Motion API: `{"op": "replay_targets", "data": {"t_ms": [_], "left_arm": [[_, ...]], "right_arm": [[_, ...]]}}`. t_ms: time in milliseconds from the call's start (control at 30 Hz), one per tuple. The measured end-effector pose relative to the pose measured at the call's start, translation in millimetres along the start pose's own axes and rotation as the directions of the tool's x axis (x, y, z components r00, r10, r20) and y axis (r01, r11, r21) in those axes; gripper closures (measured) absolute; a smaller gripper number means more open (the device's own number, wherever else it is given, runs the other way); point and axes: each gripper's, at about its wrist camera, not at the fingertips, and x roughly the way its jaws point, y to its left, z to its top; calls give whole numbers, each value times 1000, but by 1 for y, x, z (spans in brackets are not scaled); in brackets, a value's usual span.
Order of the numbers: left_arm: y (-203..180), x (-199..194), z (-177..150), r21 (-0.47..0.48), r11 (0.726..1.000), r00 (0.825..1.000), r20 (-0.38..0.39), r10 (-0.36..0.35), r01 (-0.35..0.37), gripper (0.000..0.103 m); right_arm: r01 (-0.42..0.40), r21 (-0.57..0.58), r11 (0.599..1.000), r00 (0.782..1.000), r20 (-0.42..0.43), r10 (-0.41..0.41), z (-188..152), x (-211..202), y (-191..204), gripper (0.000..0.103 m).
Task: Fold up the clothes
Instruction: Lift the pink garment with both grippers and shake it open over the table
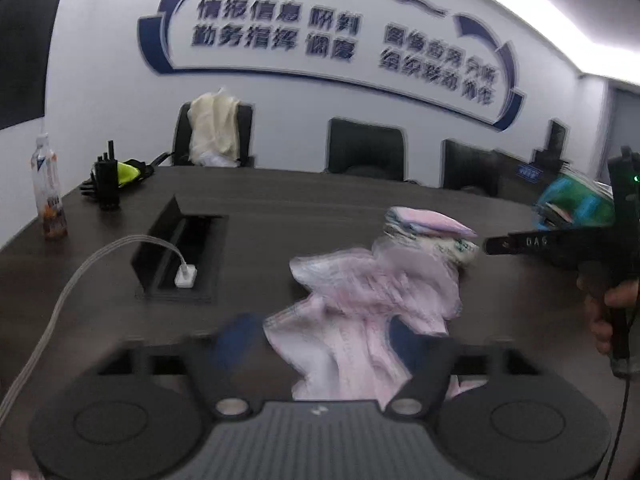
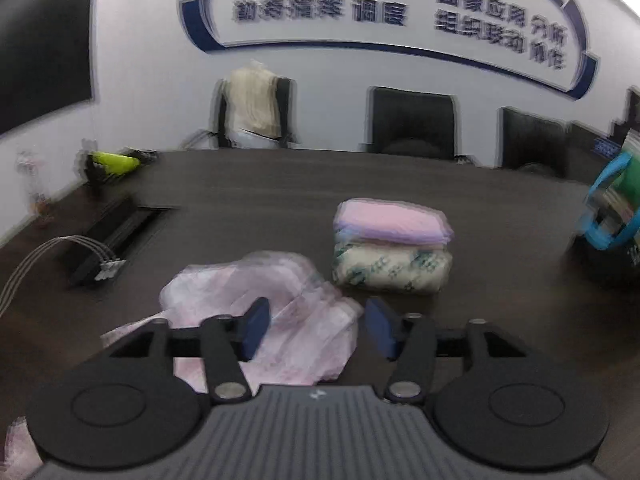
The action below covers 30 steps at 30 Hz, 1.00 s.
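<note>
A crumpled pale pink garment [image 1: 372, 292] [image 2: 280, 300] lies loose on the dark table [image 1: 280, 208]. My left gripper [image 1: 322, 338] is open just above its near part, with cloth showing between the blue pads but not pinched. My right gripper [image 2: 320, 328] is open too, its left pad over the garment's right edge and its right pad over bare table. Behind the garment sits a stack of folded clothes [image 1: 428, 228] [image 2: 392, 248], pink on top and white with green print below. Both views are blurred. A hand [image 1: 612, 304] holds the right tool at the left view's right edge.
A drink bottle [image 1: 48, 188] stands far left. An open cable box [image 1: 176, 240] with a white plug [image 1: 186, 274] is sunk into the table. Black radios and a yellow-green item [image 1: 128, 174] lie at the back left. A blue-green bag [image 2: 616, 216] is at the right. Chairs line the far side.
</note>
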Motion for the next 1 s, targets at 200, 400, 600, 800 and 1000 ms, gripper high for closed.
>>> {"op": "replay_targets", "data": {"t_ms": [200, 400, 600, 800, 1000], "left_arm": [[-21, 22, -63, 215, 971, 990, -75, 120, -102, 16], [15, 25, -60, -2, 990, 983, -125, 137, -139, 17], [27, 36, -57, -77, 992, 980, -180, 81, -96, 102], [21, -21, -59, -137, 985, 988, -127, 88, -106, 103], [16, -68, -73, -186, 980, 989, -142, 39, -65, 103]], "right_arm": [[-230, -39, 972, 971, -74, 227, -104, -50, 51, 28], [-214, -34, 976, 975, -75, 211, -135, -65, 87, 20], [-214, -76, 974, 974, -94, 207, -139, -59, 99, 91], [-250, 173, 953, 965, -31, 259, -136, -77, 43, 101], [-184, 337, 923, 979, -24, 204, -153, -109, -11, 101]]}}
